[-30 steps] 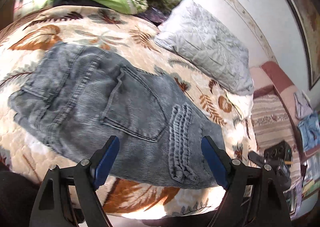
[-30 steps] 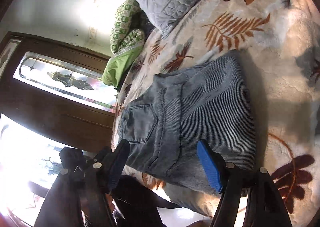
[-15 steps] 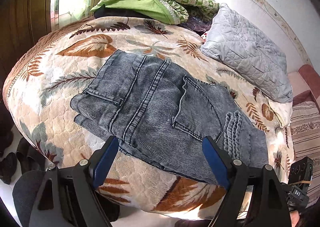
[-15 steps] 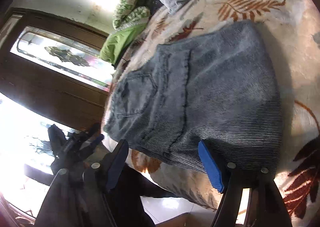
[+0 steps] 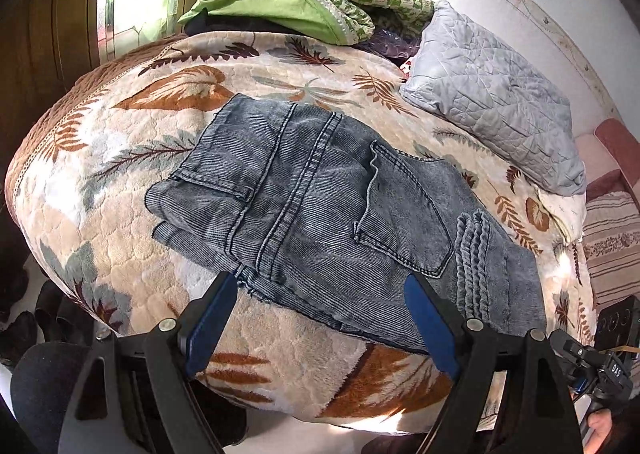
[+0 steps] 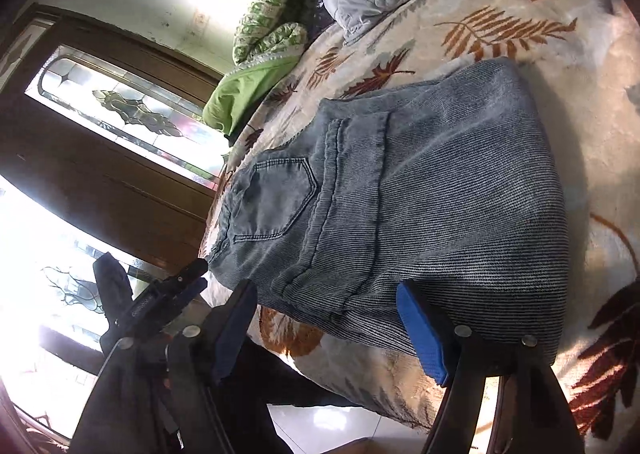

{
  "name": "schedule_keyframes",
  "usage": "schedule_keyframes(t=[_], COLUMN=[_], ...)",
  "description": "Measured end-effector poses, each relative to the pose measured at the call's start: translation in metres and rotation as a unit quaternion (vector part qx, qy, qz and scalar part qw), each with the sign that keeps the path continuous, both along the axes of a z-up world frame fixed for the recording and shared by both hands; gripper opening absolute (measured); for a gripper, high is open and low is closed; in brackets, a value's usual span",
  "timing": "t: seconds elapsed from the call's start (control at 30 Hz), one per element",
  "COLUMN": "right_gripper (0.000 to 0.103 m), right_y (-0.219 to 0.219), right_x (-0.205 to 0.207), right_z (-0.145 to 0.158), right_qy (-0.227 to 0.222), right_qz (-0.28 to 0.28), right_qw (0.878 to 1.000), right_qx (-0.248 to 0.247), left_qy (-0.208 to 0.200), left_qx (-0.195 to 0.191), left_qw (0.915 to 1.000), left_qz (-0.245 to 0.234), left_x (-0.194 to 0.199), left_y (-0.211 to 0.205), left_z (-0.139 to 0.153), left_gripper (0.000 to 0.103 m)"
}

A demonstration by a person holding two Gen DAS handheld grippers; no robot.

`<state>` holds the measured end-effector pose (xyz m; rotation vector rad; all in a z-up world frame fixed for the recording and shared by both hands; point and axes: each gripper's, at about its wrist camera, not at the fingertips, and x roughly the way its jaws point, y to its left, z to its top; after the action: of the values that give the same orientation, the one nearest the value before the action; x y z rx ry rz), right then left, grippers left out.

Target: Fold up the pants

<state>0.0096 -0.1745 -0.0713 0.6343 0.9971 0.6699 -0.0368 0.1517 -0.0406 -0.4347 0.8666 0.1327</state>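
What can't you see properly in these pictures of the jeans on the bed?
- Jeans: folded, so the lower layers hide under the top one, in both views.
- Jeans' near right corner: behind the right gripper finger, right wrist view.
- Window: washed out by glare, right wrist view.
- Dark pile under the green cloth: covered, left wrist view.

We see folded pants [image 5: 332, 209] lying on the blanket [image 5: 120, 133]. Our left gripper [image 5: 320, 290] hangs over the pants' near edge, jaws wide with nothing between them. A pillow [image 5: 492, 93] lies beyond the pants, well apart.
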Motion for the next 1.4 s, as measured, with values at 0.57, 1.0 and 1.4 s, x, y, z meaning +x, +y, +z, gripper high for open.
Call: schedule_keyframes(t=[0.57, 1.0, 1.4], right_gripper=[0.075, 0.075, 0.075], right_y=[-0.006, -0.005, 0.086], right_x=[-0.007, -0.006, 0.038], right_z=[0.0, 0.0, 0.042], right_qy=[-0.018, -0.022, 0.015], right_qz=[-0.011, -0.01, 0.056], right_qw=[1.0, 1.0, 0.997], right_qx=[-0.011, -0.011, 0.055], left_qy=[0.005, 0.002, -0.026], left_qx=[-0.31, -0.256, -0.177], left_qw=[0.943, 0.9586, 0.9803], left_qz=[0.121, 0.124, 0.083], left_x=[0.009, 0.027, 0.024], left_y=[0.092, 0.1, 0.092], left_z=[-0.058, -0.055, -0.05], left_gripper=[0.086, 0.029, 0.017])
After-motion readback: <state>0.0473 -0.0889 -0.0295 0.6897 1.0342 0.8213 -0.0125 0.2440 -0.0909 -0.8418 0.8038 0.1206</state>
